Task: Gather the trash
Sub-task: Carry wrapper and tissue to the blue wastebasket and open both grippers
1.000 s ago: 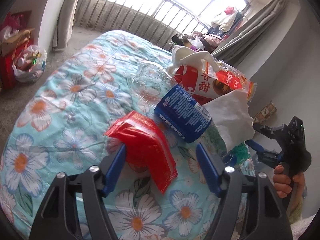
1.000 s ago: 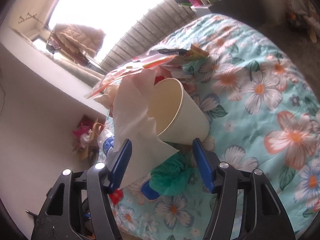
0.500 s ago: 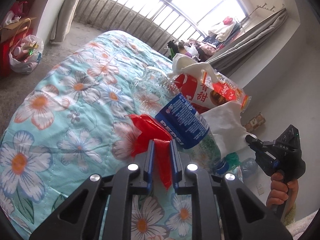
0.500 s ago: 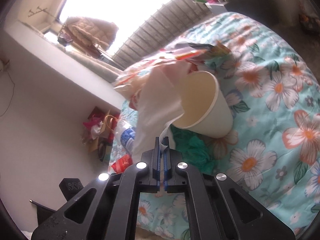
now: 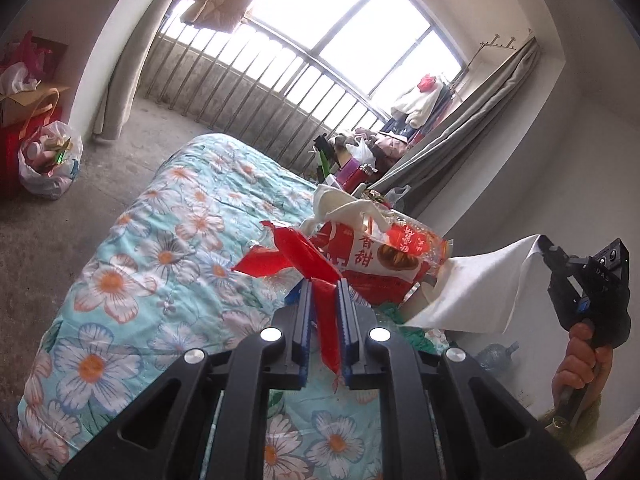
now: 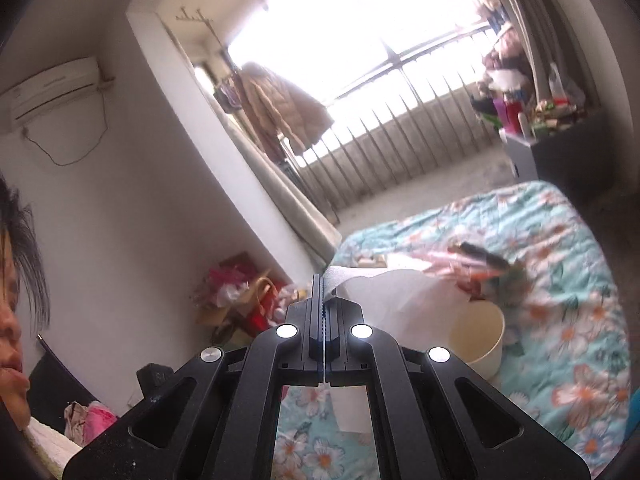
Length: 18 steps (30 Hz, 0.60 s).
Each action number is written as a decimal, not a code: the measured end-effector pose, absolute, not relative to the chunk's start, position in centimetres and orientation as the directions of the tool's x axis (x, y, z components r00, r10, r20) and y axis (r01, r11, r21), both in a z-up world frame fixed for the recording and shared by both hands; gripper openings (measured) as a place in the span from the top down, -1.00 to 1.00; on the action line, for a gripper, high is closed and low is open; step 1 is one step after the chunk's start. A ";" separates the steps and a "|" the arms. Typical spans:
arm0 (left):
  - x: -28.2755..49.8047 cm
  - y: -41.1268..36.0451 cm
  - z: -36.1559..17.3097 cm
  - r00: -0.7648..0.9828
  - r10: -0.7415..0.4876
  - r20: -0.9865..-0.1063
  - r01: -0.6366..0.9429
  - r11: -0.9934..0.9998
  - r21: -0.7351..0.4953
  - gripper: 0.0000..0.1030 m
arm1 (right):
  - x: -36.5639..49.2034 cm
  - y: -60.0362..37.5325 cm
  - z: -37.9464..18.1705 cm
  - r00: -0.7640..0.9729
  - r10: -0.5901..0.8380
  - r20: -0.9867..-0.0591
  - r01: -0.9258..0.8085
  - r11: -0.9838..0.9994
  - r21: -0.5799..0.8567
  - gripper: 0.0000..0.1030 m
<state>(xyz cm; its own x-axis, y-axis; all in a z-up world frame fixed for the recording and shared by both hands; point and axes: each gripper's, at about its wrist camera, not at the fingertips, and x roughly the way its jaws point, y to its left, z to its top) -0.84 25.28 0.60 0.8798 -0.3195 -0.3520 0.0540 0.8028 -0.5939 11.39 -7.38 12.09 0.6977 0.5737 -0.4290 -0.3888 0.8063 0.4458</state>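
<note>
Red wrapper [image 5: 304, 260], one, clamped in the left gripper [image 5: 324, 292] above the bed [image 5: 132, 280]; one white tissue [image 5: 476, 288] pinched in the right gripper [image 6: 322, 292]; one cup [image 6: 482, 336]; one bag [image 5: 380, 252] reading "香甜".

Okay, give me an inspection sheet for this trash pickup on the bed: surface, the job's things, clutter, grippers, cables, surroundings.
Surface: floral quilt covering the bed.
Job's things: red wrapper and white tissue lifted; paper cup lying on its side and printed snack bag on the quilt.
Clutter: tied plastic bag on the floor; bags heaped by the wall.
Grippers: left gripper shut on the red wrapper; right gripper shut on the white tissue.
Cables: a wire hanging below the air conditioner.
Surroundings: barred window, grey curtain, hanging jacket.
</note>
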 end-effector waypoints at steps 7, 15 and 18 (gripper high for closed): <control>-1.1 22.3 2.8 0.868 -0.393 -0.305 0.164 0.804 -0.571 0.79 | 8.3 -11.7 15.0 0.804 0.509 -0.307 -0.373 0.834 0.406 1.00; 2.5 12.8 6.7 0.744 -0.612 -0.267 0.421 0.741 -0.524 0.79 | 5.0 -20.2 14.2 0.924 0.279 -0.261 -0.155 0.897 0.413 1.00; 4.8 7.2 8.6 0.647 -0.713 -0.270 0.532 0.676 -0.510 0.79 | 3.4 -23.9 13.4 0.952 0.172 -0.252 -0.053 0.906 0.419 1.00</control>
<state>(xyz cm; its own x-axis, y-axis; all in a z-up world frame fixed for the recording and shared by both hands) 4.83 7.18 8.63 0.6471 -0.7130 -0.2700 0.5322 0.6760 -0.5097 3.42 -23.92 13.43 0.9523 0.1724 -0.2517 -0.0532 0.9063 0.4193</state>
